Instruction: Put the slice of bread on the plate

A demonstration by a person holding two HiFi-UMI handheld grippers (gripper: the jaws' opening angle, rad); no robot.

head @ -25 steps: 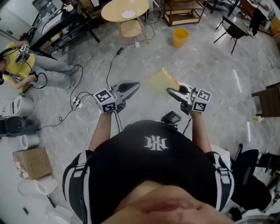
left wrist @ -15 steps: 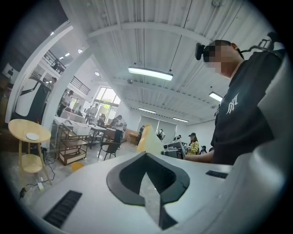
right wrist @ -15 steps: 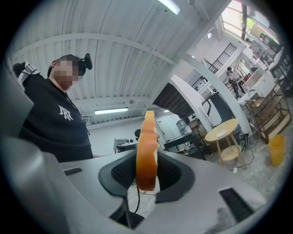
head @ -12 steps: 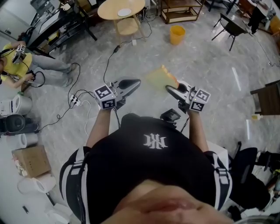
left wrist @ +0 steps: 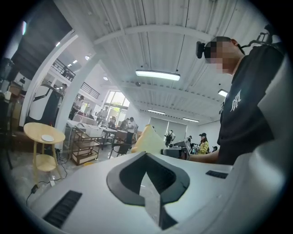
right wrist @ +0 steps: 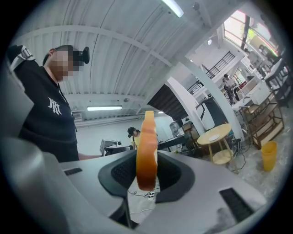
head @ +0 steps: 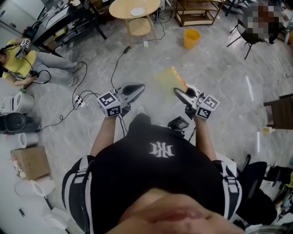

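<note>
The slice of bread [head: 170,80] is being pinched by the right gripper [head: 179,94], whose 2 jaws are being pressed against the slice's 2 flat faces. In the right gripper view the slice is being shown edge-on and upright, with its crust rising above the jaws. The slice is being held in the air over the floor, well apart from the round wooden counter [head: 120,10] and on the near side of it, towards the person holding the grippers.

The plate [head: 137,11] is being carried on top of that counter.

The left gripper [head: 137,87] is being held level, also well apart from the counter and on its near side. Its 2 jaws are being held slightly spread, and only floor is being shown through the narrow gap between them. Both grippers are being pointed roughly towards the counter.

A yellow bucket [head: 191,38] is standing on the floor near the counter, to its right in the head view. A person in a yellow top [head: 17,63] is sitting on the floor well to the left of the counter.
</note>
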